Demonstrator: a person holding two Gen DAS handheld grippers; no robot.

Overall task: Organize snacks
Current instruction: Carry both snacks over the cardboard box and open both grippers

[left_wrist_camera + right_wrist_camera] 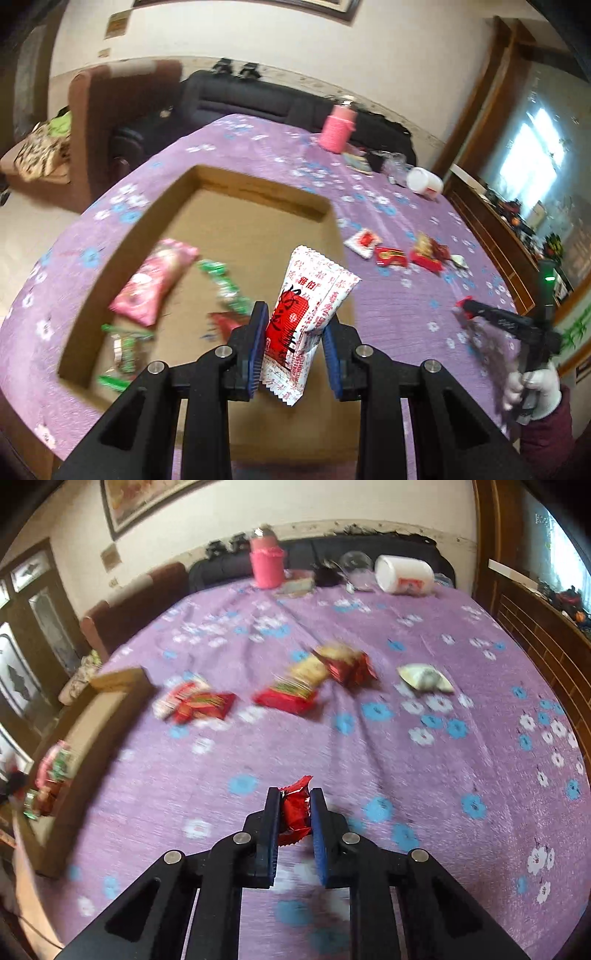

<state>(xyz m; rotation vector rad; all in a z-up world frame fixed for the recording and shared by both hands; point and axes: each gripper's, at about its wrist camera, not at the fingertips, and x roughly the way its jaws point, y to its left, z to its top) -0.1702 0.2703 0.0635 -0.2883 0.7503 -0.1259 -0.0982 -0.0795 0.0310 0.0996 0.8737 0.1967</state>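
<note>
The left gripper (295, 325) is clamped on a white snack packet (306, 317) printed with red characters and a red panel, its crimped top standing up and leaning right between the blue pads. It hangs over the near right part of the cardboard box (258, 221), a shallow open tray on the purple flowered bench (388, 295). Inside the box lie a pink packet (151, 280) toward its left side, green-wrapped sweets (221, 284) in the middle and more green wrappers (122, 347) at its near left corner, all blurred.

The right gripper (294, 805) is closed on a small, shiny red wrapped sweet (293, 810), crinkled, with one twisted end poking up past the fingertips. It is held above the bench, to the right of the box (92, 709). Further right of the box, red packets (199, 703), a red and yellow packet (295, 690), another red one (347, 664) and a pale packet (424, 677) lie loose on the cloth.
</note>
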